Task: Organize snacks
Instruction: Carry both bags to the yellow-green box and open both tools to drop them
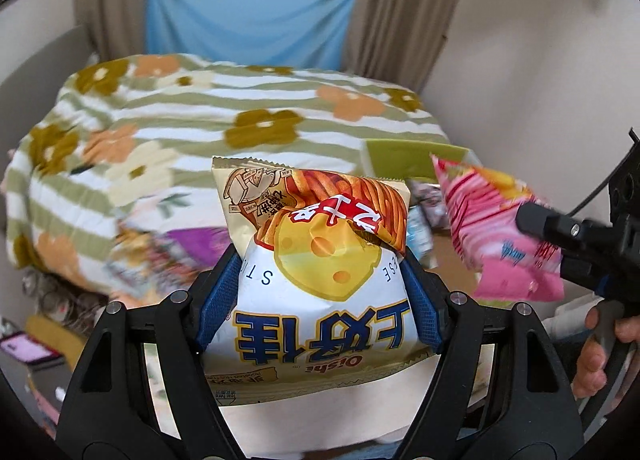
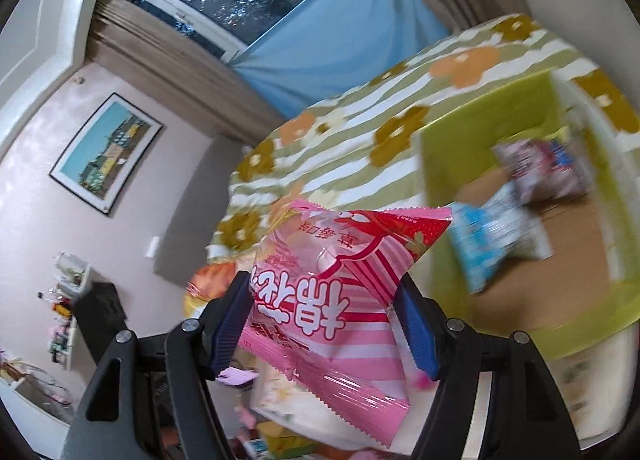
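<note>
My left gripper (image 1: 322, 260) is shut on a cream and yellow cheese-stick snack bag (image 1: 320, 280) and holds it up above the bed. My right gripper (image 2: 322, 296) is shut on a pink striped strawberry marshmallow bag (image 2: 332, 292), also held in the air; that bag (image 1: 496, 228) and the right gripper (image 1: 532, 220) show at the right of the left wrist view. A green box (image 2: 484, 128) lies on the bed to the right with a blue snack bag (image 2: 488, 240) and other packets (image 2: 540, 168) inside.
The bed has a flower-patterned striped blanket (image 1: 224, 108). Several loose snack packets (image 1: 160, 256) lie blurred on it at the left. A blue cloth and beige curtains (image 1: 248, 8) hang behind. A wall (image 1: 540, 72) stands close on the right. Cluttered shelves (image 2: 64, 300) are at the left.
</note>
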